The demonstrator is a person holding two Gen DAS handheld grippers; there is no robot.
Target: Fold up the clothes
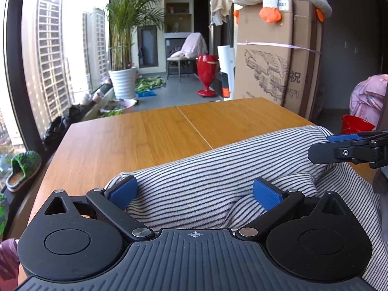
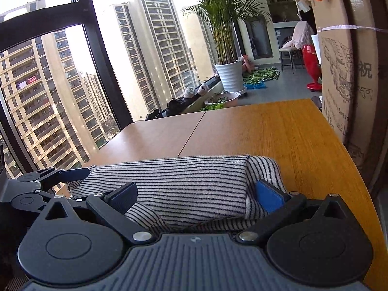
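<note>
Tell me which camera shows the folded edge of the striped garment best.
The right wrist view. There the striped garment shows a clean folded edge with its right corner and layers stacked on the wooden table. The left wrist view shows it as a rounded bulge, its far end hidden behind the right gripper.

My left gripper and right gripper are black, ribbed-bodied, silver-riveted, with blue-padded fingers.

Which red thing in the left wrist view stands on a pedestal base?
The red vase on the balcony floor beside the chair. The other one, the red bucket at the right edge, is a low tub without a stem.
</note>
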